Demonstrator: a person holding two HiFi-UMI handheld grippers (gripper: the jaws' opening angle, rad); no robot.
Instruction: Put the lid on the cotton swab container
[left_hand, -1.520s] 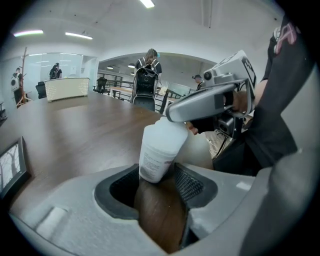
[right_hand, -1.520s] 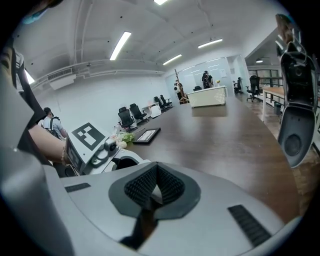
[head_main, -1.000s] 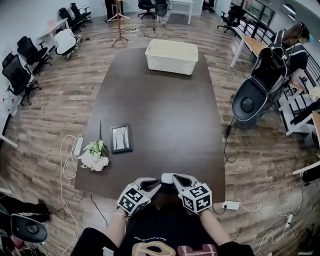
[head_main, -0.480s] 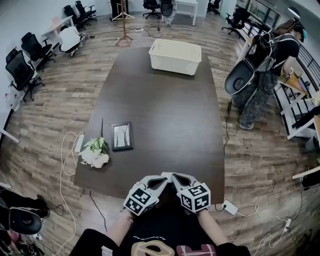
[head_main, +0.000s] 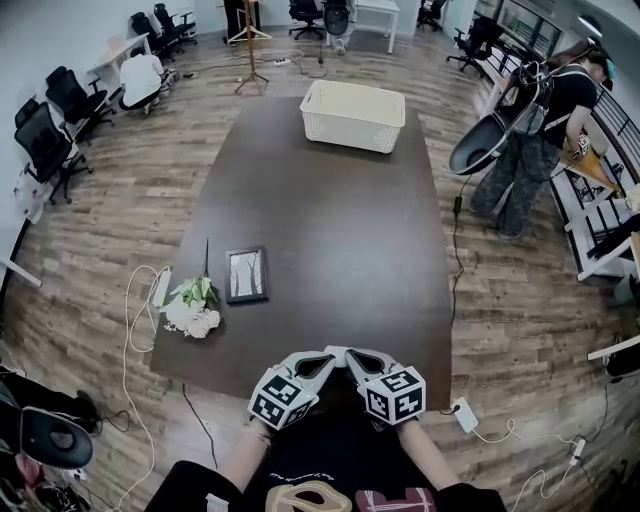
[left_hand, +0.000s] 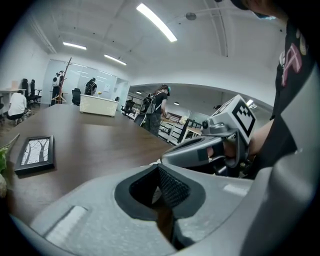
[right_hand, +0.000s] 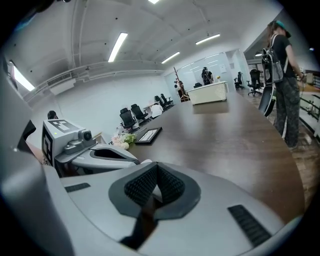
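Note:
Both grippers hover over the near edge of the dark table (head_main: 330, 220), tips almost touching. My left gripper (head_main: 322, 359) is shut, its ribbed pads together in the left gripper view. My right gripper (head_main: 346, 356) points in from the right and its pads also look closed. A small white thing (head_main: 335, 350) shows between the two tips; only a sliver of that white thing (left_hand: 153, 164) appears in the left gripper view. I cannot tell whether it is the lid or the container, or whether either gripper holds it. No cotton swab container can be made out.
A white basket (head_main: 354, 114) stands at the table's far end. A framed picture (head_main: 244, 275) and a bunch of flowers (head_main: 190, 308) lie near the left edge. A person (head_main: 535, 130) carrying a chair stands to the right. Cables and a power strip (head_main: 463, 414) lie on the floor.
My left gripper has edged right toward the right gripper and its jaws have come together. The person at the right has stood up with the chair.

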